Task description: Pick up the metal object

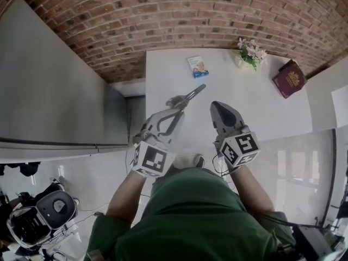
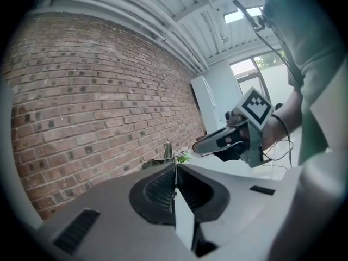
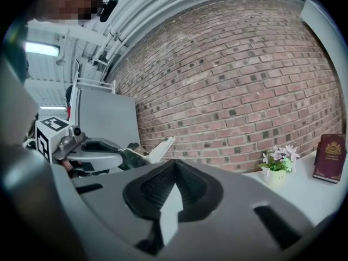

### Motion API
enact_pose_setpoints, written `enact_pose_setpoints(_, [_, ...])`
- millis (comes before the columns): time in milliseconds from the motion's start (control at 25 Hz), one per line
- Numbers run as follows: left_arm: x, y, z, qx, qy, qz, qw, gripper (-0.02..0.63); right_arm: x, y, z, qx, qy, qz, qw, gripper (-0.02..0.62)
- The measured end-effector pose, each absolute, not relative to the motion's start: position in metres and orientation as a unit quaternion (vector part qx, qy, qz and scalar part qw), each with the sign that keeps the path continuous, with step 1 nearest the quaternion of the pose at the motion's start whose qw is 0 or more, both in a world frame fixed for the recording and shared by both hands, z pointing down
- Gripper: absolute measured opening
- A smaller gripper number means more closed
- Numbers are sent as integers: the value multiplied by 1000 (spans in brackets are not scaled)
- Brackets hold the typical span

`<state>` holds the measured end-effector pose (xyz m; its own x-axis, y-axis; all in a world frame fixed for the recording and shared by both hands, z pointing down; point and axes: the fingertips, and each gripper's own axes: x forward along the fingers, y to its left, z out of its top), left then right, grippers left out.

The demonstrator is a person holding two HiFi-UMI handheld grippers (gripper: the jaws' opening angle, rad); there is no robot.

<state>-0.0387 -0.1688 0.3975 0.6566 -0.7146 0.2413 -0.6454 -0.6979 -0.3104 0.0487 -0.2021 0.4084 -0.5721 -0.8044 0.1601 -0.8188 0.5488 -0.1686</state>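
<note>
The metal object (image 1: 190, 94) (a slim, silvery tool resembling tongs) is being gripped at one end by the closed left gripper (image 1: 175, 112). It is jutting forward beyond the gripper's tips and hanging clear in the air, slightly tilted.

No lettering is legible anywhere; the maroon booklet (image 1: 289, 78) carries a gold crest with words too small.
</note>
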Motion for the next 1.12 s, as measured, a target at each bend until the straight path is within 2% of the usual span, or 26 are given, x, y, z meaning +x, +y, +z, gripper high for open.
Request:
enact_pose_setpoints(720, [-31, -164, 414, -906, 358, -205, 99, 12, 53, -202, 418, 460, -879, 122, 34, 2])
enact_pose_setpoints(1120, [-39, -161, 433, -902, 361, -222, 76, 12, 59, -197, 429, 463, -875, 134, 45, 2])
